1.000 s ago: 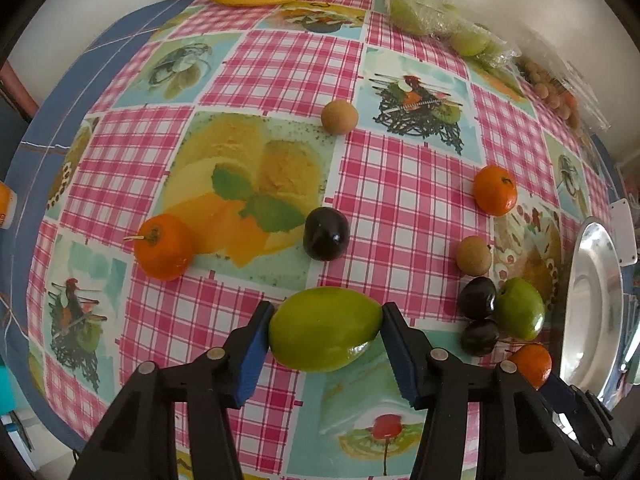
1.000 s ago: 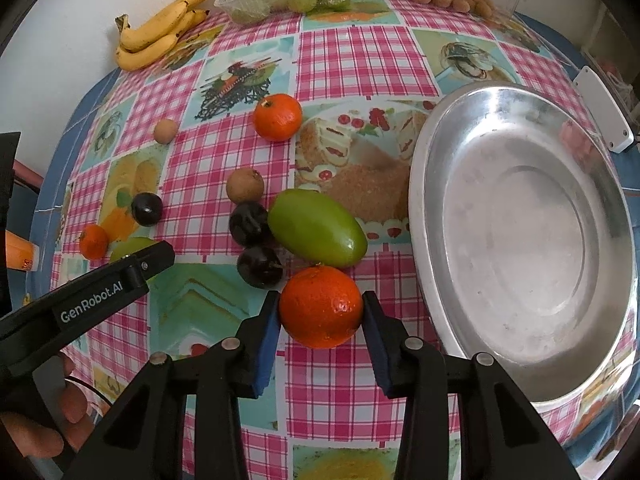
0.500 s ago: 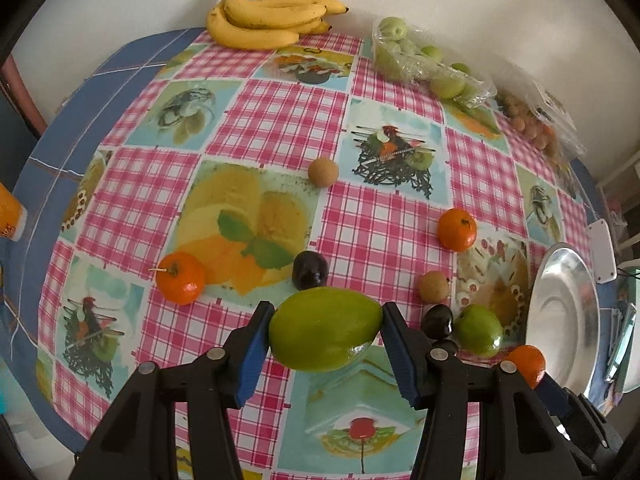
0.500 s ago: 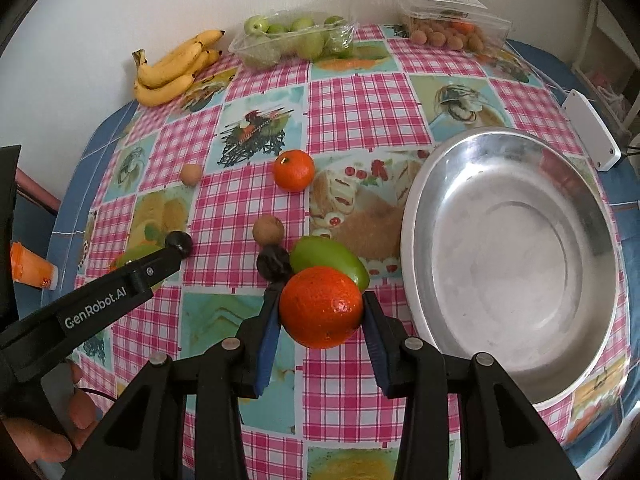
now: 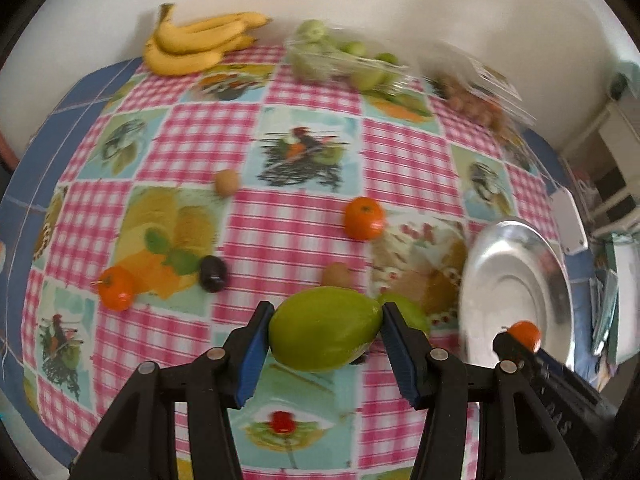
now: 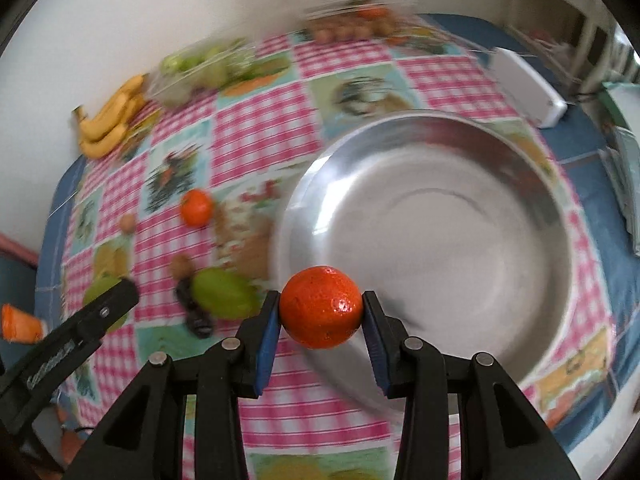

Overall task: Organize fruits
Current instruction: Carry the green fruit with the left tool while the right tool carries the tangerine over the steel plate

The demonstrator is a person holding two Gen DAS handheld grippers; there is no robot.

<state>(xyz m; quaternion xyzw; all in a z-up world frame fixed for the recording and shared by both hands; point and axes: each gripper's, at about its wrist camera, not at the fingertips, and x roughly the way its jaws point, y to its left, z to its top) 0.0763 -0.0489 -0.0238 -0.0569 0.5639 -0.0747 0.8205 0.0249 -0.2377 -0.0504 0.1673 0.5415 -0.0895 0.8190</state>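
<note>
Orange [image 6: 321,307] clamped in right tool [image 6: 322,322], over bowl rim [image 6: 304,200]

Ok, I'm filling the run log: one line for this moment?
left gripper: shut on mango | right gripper: shut on orange | orange at bowl rim | bowl empty

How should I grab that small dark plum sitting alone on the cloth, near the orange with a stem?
Take the dark plum across its middle, where it is widest, coming straight down from above. It lies on the flat tablecloth, apart from the stemmed orange, so both sides look clear for the pads. Being small, round and smooth, it may roll, so centre it before closing.
</note>
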